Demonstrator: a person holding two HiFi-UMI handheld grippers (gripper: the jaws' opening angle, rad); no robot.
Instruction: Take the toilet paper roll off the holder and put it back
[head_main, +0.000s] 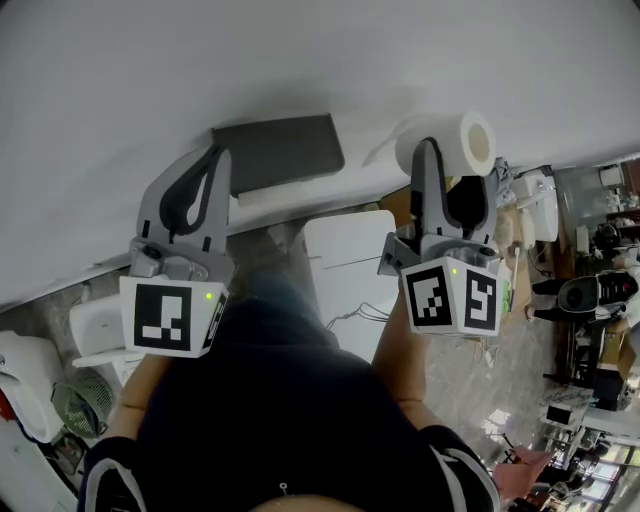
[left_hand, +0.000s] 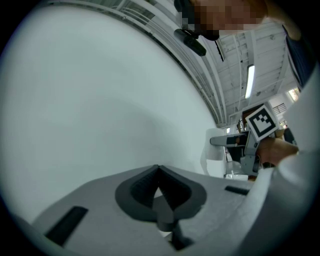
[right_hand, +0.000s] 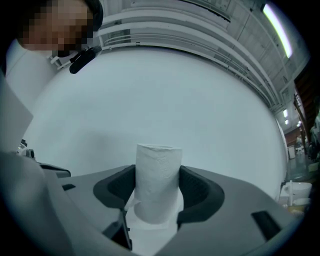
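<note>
The white toilet paper roll (head_main: 462, 142) is off the holder, out in front of the white wall. My right gripper (head_main: 430, 150) is shut on the toilet paper roll (right_hand: 157, 176), whose side presses against both dark pads (right_hand: 199, 192). The dark grey holder (head_main: 280, 151) juts from the wall to the left of the roll with nothing on it. My left gripper (head_main: 218, 155) hangs at the holder's left end with its jaws shut and nothing between them. In the left gripper view, the left gripper (left_hand: 159, 171) shows closed tips, with the roll (left_hand: 214, 152) far right.
The plain white wall (head_main: 300, 60) fills the upper view. Below the holder stands a white panel (head_main: 350, 265). A white fan (head_main: 78, 405) and white appliances sit at lower left. Several toilets and other fixtures (head_main: 535, 200) crowd the right side.
</note>
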